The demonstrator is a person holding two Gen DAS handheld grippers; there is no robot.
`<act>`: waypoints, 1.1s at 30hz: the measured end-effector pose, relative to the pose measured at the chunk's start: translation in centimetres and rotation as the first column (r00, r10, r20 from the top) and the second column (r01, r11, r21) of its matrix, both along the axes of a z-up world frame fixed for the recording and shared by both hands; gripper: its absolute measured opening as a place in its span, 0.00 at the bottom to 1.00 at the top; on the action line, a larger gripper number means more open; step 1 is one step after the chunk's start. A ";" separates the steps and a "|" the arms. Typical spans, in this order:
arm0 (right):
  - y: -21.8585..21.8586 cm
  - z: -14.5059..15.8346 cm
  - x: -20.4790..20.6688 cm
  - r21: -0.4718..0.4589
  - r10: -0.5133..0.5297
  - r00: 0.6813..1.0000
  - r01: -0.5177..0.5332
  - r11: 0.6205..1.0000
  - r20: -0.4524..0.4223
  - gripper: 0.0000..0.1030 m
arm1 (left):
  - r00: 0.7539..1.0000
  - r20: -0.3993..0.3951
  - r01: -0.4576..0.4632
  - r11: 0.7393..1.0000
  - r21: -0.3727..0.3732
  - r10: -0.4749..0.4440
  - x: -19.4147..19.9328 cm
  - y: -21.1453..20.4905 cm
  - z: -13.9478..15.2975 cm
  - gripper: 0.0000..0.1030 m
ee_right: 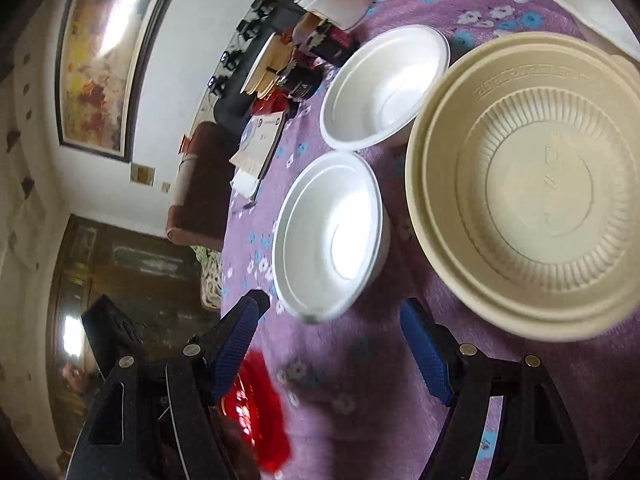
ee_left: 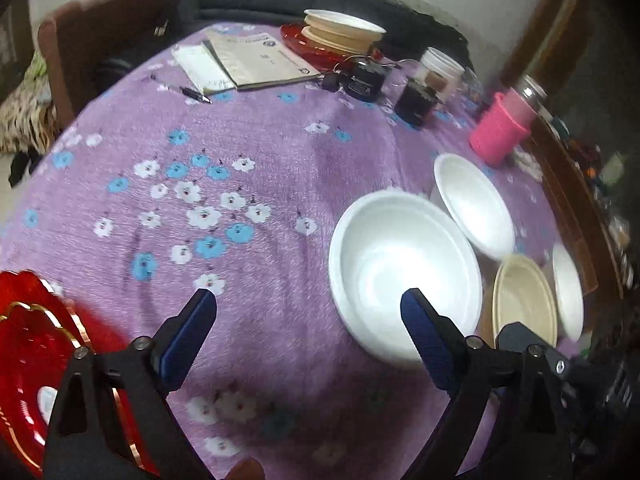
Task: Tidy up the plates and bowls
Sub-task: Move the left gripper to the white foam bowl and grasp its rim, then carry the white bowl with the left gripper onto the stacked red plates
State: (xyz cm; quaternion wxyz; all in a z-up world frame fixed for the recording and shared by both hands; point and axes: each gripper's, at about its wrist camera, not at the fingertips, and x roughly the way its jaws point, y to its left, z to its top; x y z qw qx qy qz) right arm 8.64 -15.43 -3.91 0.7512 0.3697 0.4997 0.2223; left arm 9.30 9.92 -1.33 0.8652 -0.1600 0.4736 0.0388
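My left gripper (ee_left: 308, 300) is open and empty above the purple flowered cloth (ee_left: 240, 160). A large white foam bowl (ee_left: 404, 272) sits just right of it, with a second white bowl (ee_left: 474, 204) behind, a beige ribbed bowl (ee_left: 524, 304) and a white plate (ee_left: 568, 292) further right. A red plate (ee_left: 32, 344) lies at the lower left. My right gripper (ee_right: 332, 308) is open and empty, close to a white bowl (ee_right: 332, 232), another white bowl (ee_right: 384, 88) and the beige bowl (ee_right: 536, 184). The red plate (ee_right: 260, 412) shows below.
At the far edge a red tray (ee_left: 304, 46) carries stacked beige and white bowls (ee_left: 340, 28). Papers (ee_left: 256, 60), a pen (ee_left: 194, 94), dark jars (ee_left: 366, 80), a white tub (ee_left: 440, 68) and a pink-sleeved jar (ee_left: 504, 128) stand on the cloth. A brown chair (ee_left: 100, 28) is behind.
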 end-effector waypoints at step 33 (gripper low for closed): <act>2.5 0.8 -1.5 -0.165 -0.017 0.998 0.027 0.986 0.066 0.09 | 1.000 0.018 -0.003 0.994 0.109 0.001 -1.8 -1.2 -0.1 0.16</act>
